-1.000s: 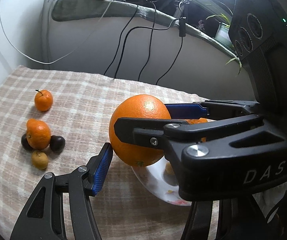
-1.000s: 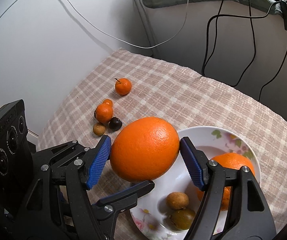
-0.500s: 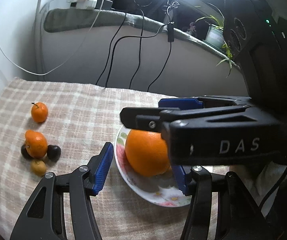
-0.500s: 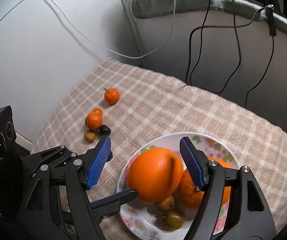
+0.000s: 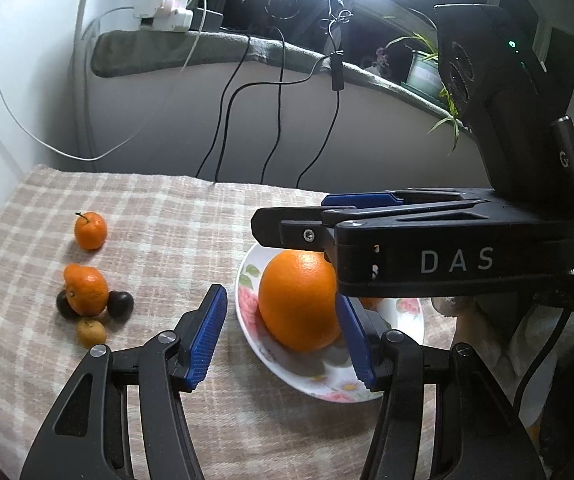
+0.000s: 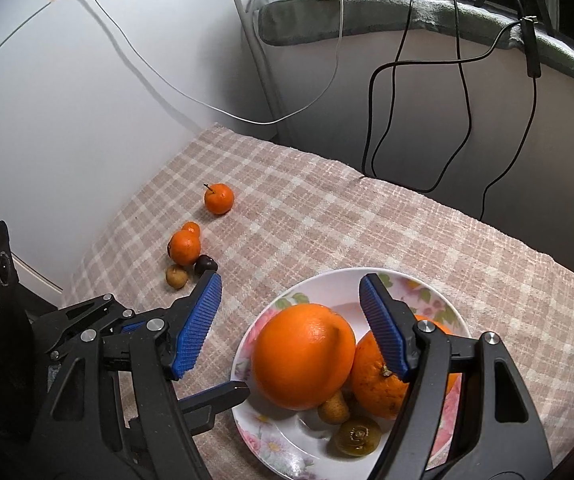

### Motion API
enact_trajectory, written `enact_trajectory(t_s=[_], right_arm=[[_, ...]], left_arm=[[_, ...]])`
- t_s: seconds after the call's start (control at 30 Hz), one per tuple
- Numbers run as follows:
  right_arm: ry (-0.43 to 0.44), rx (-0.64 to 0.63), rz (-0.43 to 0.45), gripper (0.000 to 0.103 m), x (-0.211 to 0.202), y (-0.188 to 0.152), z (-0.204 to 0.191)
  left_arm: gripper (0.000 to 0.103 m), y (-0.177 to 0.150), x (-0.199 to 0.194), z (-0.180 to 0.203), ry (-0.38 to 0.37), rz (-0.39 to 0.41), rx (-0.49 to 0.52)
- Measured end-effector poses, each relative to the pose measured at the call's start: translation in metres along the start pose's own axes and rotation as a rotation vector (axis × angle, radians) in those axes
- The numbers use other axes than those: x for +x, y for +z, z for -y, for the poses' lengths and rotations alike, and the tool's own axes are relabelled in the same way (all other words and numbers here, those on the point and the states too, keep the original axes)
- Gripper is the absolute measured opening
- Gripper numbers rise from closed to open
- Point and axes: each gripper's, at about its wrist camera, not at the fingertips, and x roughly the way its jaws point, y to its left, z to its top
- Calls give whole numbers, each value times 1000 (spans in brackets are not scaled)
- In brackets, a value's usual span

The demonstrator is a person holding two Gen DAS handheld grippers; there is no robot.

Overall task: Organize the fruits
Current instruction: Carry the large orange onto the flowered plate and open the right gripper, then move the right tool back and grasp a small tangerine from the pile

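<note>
Now the floral plate [image 6: 443,300] holds the large orange [image 6: 303,360], a second orange [image 6: 375,380] and two small fruits; both grippers, right [image 6: 291,320] and left [image 5: 283,340], stand apart, empty.

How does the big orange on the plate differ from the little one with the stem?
The big orange is far larger than the stemmed small orange. The big one rests on the flowered plate, touching other fruit; the small one sits alone on the checked cloth. Both are round and orange.
</note>
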Motion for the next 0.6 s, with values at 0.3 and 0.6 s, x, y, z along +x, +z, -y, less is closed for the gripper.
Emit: enact_trajectory(t_s=[0.3,0.6], right_arm=[[-3,-32,14,74,4,4,-11],[3,-53,42,74,13,8,-25]], left_arm=[[55,-2,-8,-16,32,17,-8],[55,-5,-18,-40,77,32,-16]])
